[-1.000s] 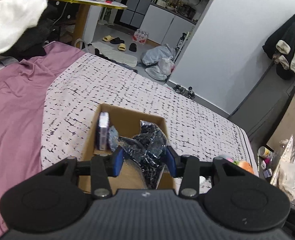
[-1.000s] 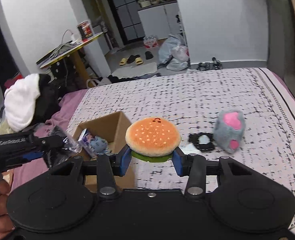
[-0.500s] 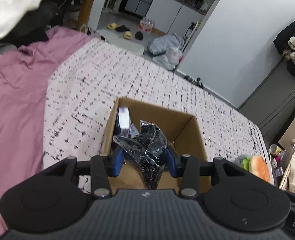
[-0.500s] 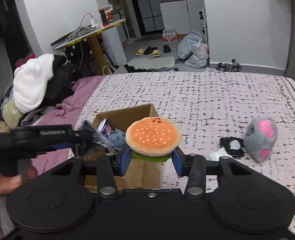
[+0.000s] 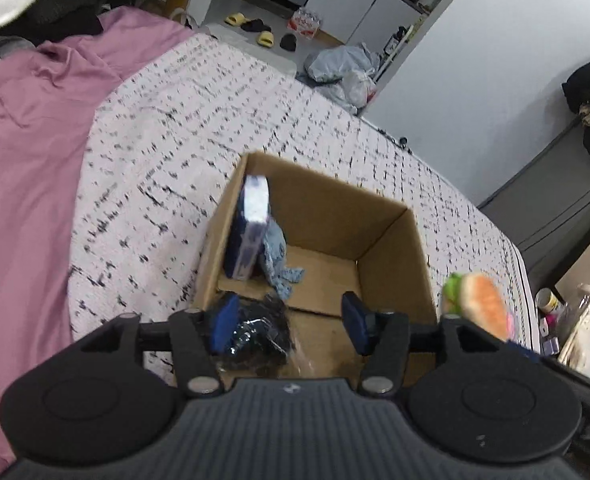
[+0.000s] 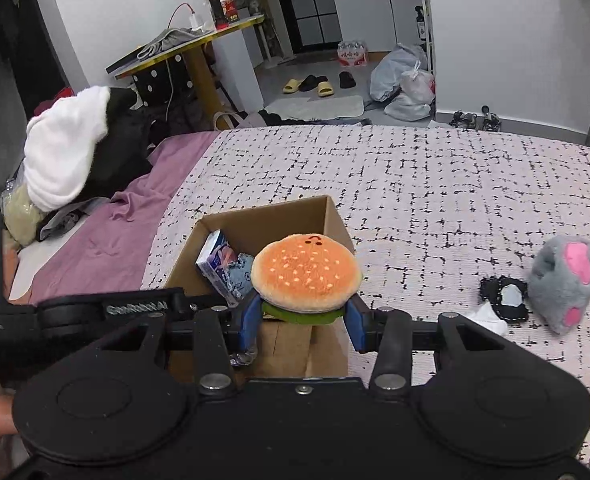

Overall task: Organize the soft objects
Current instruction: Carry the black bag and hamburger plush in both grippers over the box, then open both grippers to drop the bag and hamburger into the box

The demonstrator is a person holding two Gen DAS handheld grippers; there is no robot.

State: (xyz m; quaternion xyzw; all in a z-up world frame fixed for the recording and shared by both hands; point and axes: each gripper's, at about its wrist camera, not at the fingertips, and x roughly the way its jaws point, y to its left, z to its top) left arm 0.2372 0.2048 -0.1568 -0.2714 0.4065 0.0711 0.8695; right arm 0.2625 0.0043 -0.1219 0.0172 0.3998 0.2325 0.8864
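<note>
Over the cardboard box (image 5: 387, 240), the left gripper (image 5: 289, 322) has just spread its jaws, the black packet (image 5: 255, 336) loose between them. Right gripper (image 6: 303, 322) pinches the burger toy (image 6: 305, 272); lower it in beside the packet.

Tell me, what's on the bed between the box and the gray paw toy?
In the right wrist view, between the cardboard box and gray paw toy lies a small black-framed thing.
</note>
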